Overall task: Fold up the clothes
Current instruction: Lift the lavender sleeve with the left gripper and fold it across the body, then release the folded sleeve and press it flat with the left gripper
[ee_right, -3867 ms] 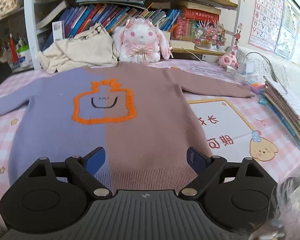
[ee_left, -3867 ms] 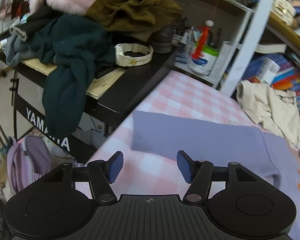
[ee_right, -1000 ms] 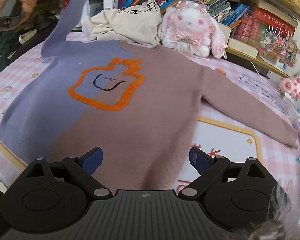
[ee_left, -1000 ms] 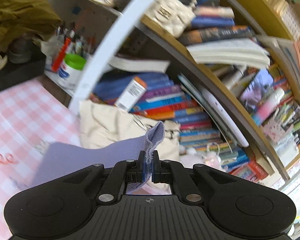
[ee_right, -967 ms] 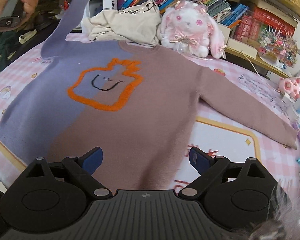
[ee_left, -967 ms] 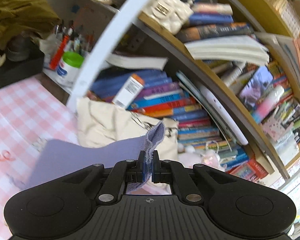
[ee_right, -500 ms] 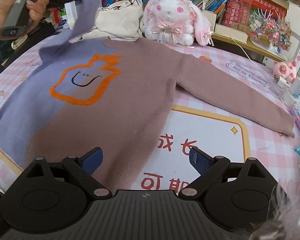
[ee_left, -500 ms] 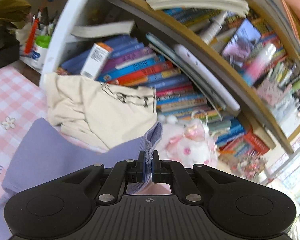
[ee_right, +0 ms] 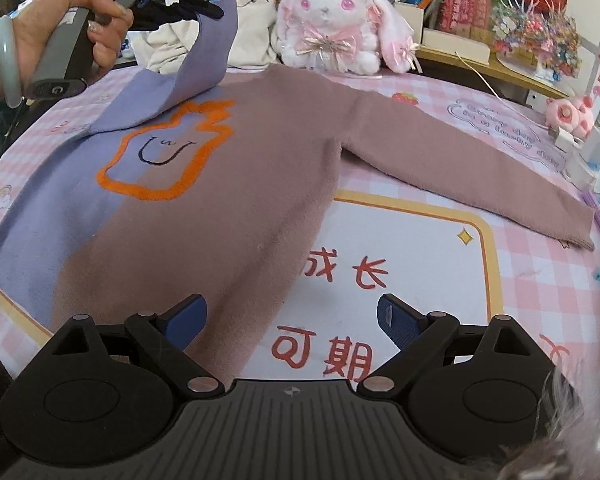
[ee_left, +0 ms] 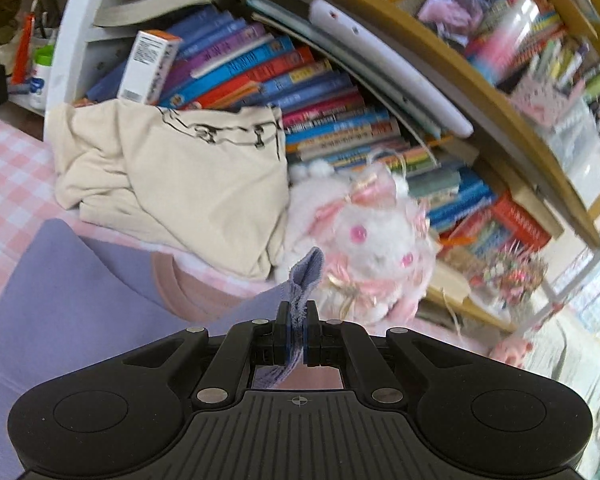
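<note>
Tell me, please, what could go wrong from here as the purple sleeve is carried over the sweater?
1. The left tongs pinch only the cuff edge of the purple sleeve; it may slip out mid-fold.
2. The lifted sleeve passes close to the plush rabbit and the cream bag; it could brush them.
3. The right tongs hover open, so nothing pins the sweater; it may drag and bunch.

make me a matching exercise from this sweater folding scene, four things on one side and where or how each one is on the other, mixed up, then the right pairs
Things:
1. purple sleeve
2. brown sleeve
3. right gripper
4. plush rabbit

States:
A. open, nothing between its fingers
B. sitting past the sweater's collar, by the books
C. lifted, pinched in the left gripper
D. stretched flat on the pink checked cloth

Pairs: 1-C, 2-D, 3-A, 4-B
</note>
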A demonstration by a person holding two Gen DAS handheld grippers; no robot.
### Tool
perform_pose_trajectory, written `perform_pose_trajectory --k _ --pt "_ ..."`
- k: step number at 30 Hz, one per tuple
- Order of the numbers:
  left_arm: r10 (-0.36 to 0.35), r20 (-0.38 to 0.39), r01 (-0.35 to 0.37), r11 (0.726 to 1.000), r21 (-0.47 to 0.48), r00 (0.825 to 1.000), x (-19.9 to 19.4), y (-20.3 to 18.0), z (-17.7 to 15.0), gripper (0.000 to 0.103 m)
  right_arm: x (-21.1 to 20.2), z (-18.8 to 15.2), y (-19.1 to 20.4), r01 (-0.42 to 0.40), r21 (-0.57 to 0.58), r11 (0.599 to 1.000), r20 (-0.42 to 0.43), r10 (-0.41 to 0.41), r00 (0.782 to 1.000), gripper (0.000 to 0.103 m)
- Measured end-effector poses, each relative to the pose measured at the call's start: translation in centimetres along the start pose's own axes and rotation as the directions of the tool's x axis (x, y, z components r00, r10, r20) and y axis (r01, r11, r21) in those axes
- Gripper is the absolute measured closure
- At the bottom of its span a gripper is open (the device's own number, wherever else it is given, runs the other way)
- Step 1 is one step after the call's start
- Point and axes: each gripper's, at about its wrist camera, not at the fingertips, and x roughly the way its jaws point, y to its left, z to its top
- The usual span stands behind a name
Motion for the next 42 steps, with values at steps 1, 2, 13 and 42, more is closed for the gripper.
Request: perform_pose_trajectory --k 1,2,13,42 --pt "0.005 -0.016 -0.005 1.0 -0.009 1.0 0.3 -0.1 -0.1 0.098 0.0 0.0 -0.1 0.002 0.002 1.0 -0.002 -0.002 1.0 0.01" --pt "0.004 -0.033 -0.004 1.0 -0.024 0.999 0.5 -0.1 -0.1 0.093 0.0 0.0 -0.1 0.003 0.003 1.0 0.0 -0.003 1.0 0.01" --pt "0.051 0.032 -0.057 0.975 0.214 0.998 -9.0 3.1 -4.3 0.053 0.5 0.0 0.5 -0.041 0.039 0.998 0.013 0.04 0.999 0.012" --pt "0.322 -0.092 -0.283 0.912 0.296 0.942 -18.3 19.1 -15.0 0.049 0.6 -2.3 5.7 0.18 0.307 0.934 -0.064 -0.168 0.984 0.05"
